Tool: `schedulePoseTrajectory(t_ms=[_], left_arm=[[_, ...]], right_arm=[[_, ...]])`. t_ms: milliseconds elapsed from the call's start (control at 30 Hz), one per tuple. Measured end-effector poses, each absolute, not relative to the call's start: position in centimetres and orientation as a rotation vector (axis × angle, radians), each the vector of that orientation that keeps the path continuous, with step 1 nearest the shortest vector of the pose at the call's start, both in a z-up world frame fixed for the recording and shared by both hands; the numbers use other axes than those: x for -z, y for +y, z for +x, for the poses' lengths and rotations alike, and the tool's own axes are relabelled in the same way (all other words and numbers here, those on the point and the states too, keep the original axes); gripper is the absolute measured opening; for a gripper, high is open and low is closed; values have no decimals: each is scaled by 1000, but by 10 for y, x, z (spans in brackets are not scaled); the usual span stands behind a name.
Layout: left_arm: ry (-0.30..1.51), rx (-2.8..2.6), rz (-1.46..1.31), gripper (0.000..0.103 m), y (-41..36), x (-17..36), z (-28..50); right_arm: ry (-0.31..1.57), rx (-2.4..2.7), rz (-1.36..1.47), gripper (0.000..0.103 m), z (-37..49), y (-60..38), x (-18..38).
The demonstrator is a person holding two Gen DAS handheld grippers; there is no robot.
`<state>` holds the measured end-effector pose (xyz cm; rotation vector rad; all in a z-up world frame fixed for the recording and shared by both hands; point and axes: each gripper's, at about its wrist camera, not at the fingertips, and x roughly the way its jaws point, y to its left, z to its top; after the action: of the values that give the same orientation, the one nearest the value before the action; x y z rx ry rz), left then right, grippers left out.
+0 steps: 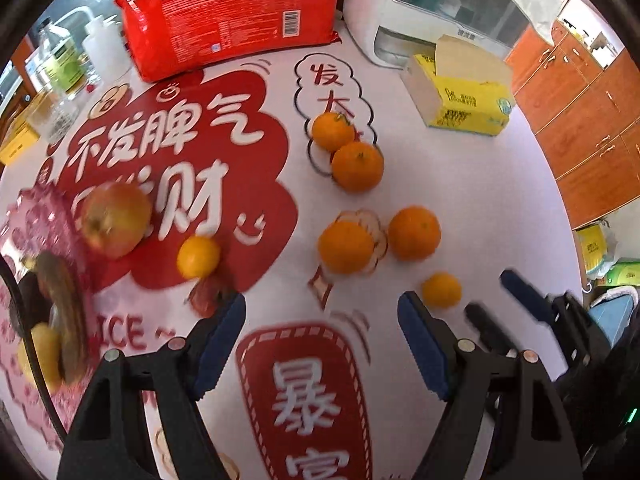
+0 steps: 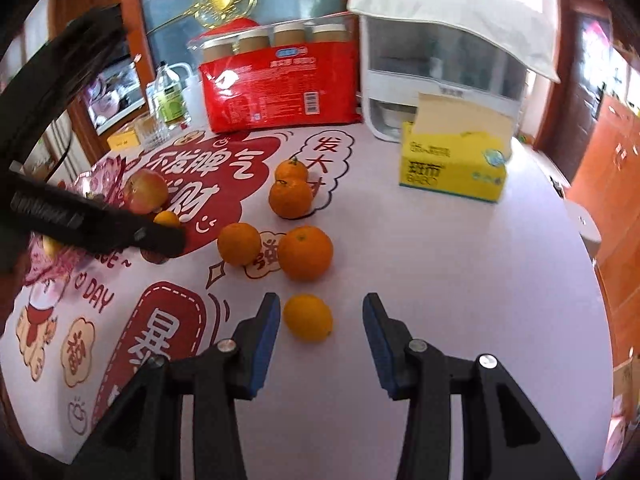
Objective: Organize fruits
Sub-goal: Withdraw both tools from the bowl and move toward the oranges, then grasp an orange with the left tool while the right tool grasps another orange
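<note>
Several oranges lie on the printed tablecloth: a far pair (image 1: pixel 347 152) (image 2: pixel 291 194), a middle pair (image 1: pixel 346 246) (image 2: pixel 305 253), and a small yellow-orange one (image 2: pixel 308 317) (image 1: pixel 441 290). An apple (image 1: pixel 116 220) (image 2: pixel 146 191) and another small orange (image 1: pixel 199 257) (image 2: pixel 167 219) lie at the left. My right gripper (image 2: pixel 322 320) is open, low over the table, with the small yellow-orange one between its fingertips. My left gripper (image 1: pixel 322 336) is open and empty above the cloth. The right gripper also shows in the left wrist view (image 1: pixel 516 304).
A red snack bag (image 1: pixel 232 16) (image 2: pixel 280 92), a yellow tissue box (image 1: pixel 460 96) (image 2: pixel 454 160) and a white appliance (image 2: pixel 444 64) stand at the back. Bottles and a glass (image 2: pixel 160 116) stand back left. A pink wrapper with fruit (image 1: pixel 44 280) lies at the left edge.
</note>
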<state>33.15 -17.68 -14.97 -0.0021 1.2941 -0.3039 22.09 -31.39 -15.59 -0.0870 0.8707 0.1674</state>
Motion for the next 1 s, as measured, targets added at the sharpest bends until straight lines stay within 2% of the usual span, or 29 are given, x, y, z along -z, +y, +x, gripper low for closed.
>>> schedulePoseTrajectory(t_ms=[467,533,667,867,900,967,1000], left_arm=[[1388,317,-9,77,-201,196,372],[1383,324,-12,70,-202,201,374],[1374,328,7,68,-206,208,376],[1369,346,-12,52,-209,218,379],[1365,350,-15,50,-210,218,379],[1361,370,-43,40,-211,220,382],[1361,367,-49,40,-211,221,382]], right_arm=[[890,-201,-153,43,232,-301,180],[894,-204,-141,43,233,-303,182],[911,-202,-140,43,236,-305,189],[916,-226,-128,35,237,-306,192],[918,-231,-130,34,237,-306,193],[914,-227,-139,34,237,-304,193],[915,-227,-138,34,237,-304,193]])
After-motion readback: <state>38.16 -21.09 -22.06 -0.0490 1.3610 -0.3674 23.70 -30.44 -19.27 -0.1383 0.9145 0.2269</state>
